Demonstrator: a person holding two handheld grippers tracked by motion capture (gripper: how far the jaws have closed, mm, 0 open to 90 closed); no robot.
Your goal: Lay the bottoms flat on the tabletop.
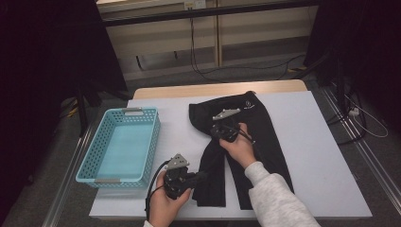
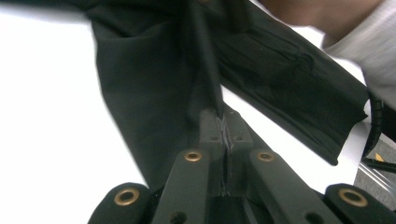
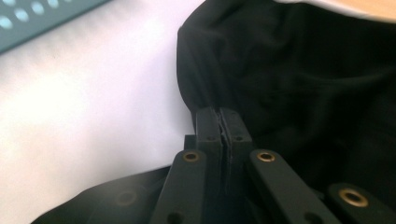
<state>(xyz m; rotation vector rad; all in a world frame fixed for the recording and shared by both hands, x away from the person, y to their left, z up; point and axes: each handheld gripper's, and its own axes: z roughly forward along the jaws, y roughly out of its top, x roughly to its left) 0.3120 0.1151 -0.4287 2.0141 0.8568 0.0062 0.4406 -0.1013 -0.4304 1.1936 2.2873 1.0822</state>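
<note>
Left to right across the table (image 1: 326, 142):

Blue basket (image 1: 101, 179) sits at the left, empty, well apart from the work.

Left gripper (image 1: 201, 177), near the front edge, points sideways into the hem end of one leg of the black trousers (image 1: 265, 123). In the left gripper view the jaws are pressed together with a fold of the trousers (image 2: 154, 93) pinched between the pads.

The trousers lie mid-table, long axis running from the front edge away toward the far side, waistband end far, both legs toward the person. The left leg bows outward, the right leg lies straighter, partly under the right forearm.

Right gripper (image 1: 226, 133) is farther up the cloth, around where the legs meet, on the left edge of the upper part. In the right gripper view its jaws stand shut at the fabric edge of the trousers (image 3: 303, 70); looks like a thin pinch of cloth between the tips, but hard to be sure.

Key relation: both grips sit on the same left side of the garment, left hand at the near end, right hand toward the far end. My read: the next move is a fold across or along that line, so the two grips need to travel together.
</note>
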